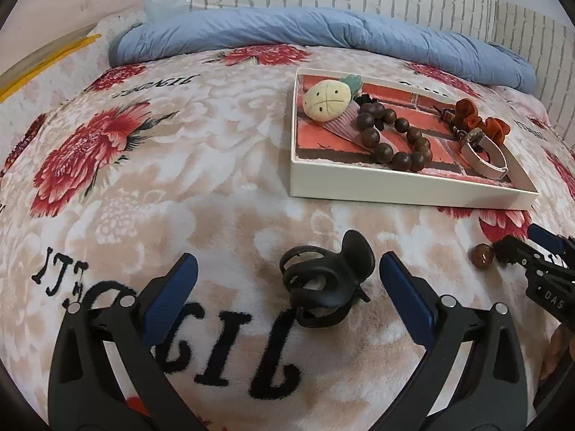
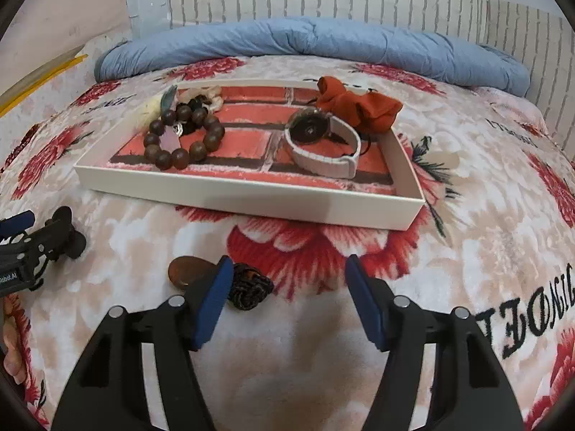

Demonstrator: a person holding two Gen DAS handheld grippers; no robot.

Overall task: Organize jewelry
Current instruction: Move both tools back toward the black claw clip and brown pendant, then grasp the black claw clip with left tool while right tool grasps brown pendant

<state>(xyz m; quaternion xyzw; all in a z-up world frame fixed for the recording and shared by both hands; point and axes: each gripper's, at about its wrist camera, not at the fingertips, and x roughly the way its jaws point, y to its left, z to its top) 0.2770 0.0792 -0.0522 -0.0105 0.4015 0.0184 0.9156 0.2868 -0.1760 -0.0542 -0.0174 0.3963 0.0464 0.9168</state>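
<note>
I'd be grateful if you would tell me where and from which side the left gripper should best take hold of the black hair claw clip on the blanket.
Probably across the black hair claw clip at its paired handle tabs, which rise toward the tray. The left gripper, open, already straddles it, so come straight down from above and shut on the two sides; the curved teeth below look harder to pinch.

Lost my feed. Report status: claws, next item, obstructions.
Left claw open, straddling black hair clip on blanket. Right claw open, empty; brown pendant beside left finger. Tray ahead, path unobstructed.
</note>
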